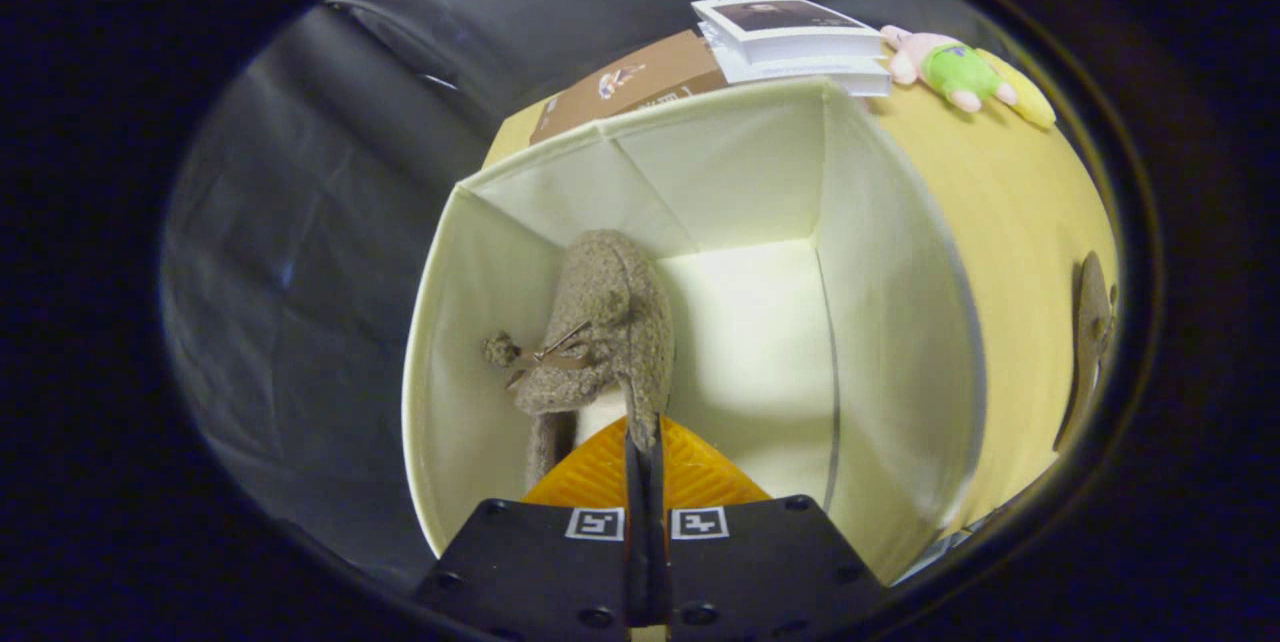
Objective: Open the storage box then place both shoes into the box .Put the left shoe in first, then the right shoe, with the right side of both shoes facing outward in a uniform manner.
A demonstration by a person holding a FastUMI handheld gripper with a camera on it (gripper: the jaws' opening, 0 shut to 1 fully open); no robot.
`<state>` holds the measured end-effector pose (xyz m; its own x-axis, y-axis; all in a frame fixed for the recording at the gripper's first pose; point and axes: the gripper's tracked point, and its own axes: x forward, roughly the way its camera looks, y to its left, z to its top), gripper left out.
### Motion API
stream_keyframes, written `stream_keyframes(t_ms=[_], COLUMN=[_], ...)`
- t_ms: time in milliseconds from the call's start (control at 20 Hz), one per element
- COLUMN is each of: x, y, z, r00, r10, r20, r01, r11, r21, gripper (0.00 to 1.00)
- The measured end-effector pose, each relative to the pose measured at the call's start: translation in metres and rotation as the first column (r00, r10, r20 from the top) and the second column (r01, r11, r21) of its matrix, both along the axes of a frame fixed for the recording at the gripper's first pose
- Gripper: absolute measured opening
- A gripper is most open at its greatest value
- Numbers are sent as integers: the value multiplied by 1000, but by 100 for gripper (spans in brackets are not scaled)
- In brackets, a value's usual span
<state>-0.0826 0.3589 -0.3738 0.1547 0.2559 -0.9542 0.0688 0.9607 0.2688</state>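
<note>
A cream fabric storage box [900, 322] stands open on the yellow table, seen from above. Inside it, against the left wall, hangs a fuzzy grey-brown shoe [605, 322] with a small bow and pompom. My gripper [643, 442] is shut on the shoe's collar edge, its fingers pressed together over the box's opening. The shoe's toe points down toward the box floor. A second shoe [1092, 342] of the same colour lies on the table to the right of the box, partly cut off.
Beyond the box lie a brown cardboard piece [640, 82], a stack of white booklets [790, 42] and a pink-and-green plush toy [960, 72] on the yellow table [1020, 222]. Dark cloth hangs left of the table.
</note>
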Motion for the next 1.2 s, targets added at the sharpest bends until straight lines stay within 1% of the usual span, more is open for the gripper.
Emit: stream_keyframes(t_ms=[200,250,350,550,700,800,950,1050,1200], x=[-1,-2,0,-5,3,11,24,29,36], y=[4,5,11,29,27,20,2,-10,-36], z=[-6,-4,-2,11,33,50,79,99,121], r00=[999,998,996,992,972,945,885,847,799], r10=[44,60,83,120,169,216,279,296,315], r20=[3,-4,15,42,162,245,374,442,512], r01=[-44,-60,-82,-123,-184,-239,-306,-328,-348], r11=[998,997,996,989,979,969,952,945,937], r21=[-46,-41,-21,81,85,67,15,-4,-33], gripper=[4,3,9,48,77,96,99,100,100])
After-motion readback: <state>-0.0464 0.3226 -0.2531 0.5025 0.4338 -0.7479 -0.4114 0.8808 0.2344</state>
